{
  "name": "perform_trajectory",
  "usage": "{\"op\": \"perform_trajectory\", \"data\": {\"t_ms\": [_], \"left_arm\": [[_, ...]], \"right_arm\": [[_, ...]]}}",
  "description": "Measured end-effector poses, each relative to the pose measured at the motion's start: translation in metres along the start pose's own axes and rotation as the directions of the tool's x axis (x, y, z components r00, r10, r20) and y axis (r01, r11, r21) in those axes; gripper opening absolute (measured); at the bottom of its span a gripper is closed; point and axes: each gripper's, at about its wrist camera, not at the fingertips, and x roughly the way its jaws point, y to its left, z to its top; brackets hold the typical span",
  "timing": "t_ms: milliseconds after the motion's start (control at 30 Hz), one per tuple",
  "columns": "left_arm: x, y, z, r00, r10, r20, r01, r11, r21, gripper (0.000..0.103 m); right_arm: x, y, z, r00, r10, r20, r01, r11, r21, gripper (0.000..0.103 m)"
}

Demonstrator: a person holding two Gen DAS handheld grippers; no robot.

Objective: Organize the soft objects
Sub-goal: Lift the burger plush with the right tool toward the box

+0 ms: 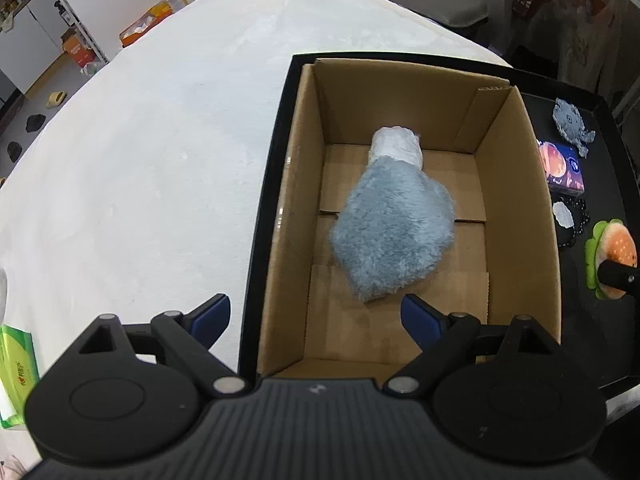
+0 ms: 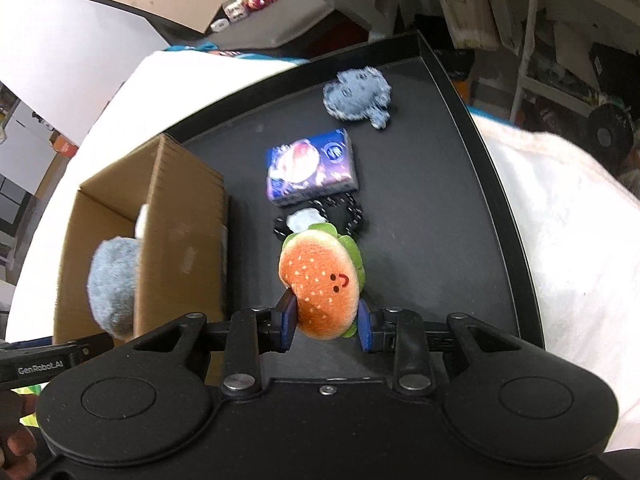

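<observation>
Biggest thing first: white fuzzy blanket covering the surface, w/ a black tray sitting on it. Cardboard box stands in the tray's left part, open top. Inside the box there's already a fluffy blue-grey plush w/ a white wrapped end, lying on the box floor.

Left gripper hangs over the near end of the box, jaws wide apart, nothing btwn them.

Right gripper is clamped on the burger plush, pads pinching the near edge of the bun from both sides. The burger is on the tray side of the box wall; can't tell if it's clear of the tray floor.

Beyond it on the tray: a purple tissue pack, a denim-blue elephant plush farthest out, and a small black-and-white beaded thing touching the burger's far edge.

Handling, imo: burger looks light and squishy, so it'll deform under the pads rather than slip, not fragile. The edge grip may let it flop; across the bun's middle would be steadier. Prob goes into the box next to the blue plush.
</observation>
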Motion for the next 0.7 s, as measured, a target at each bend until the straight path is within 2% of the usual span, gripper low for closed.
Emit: {"op": "perform_trajectory", "data": {"t_ms": [700], "left_arm": [[0.008,0.025,-0.01,0.995,-0.096,0.036,0.098,0.994,-0.056,0.088]], "right_arm": [[-0.034,0.05,0.013,0.995,0.024,0.093,-0.016,0.996,-0.089,0.03]]}}
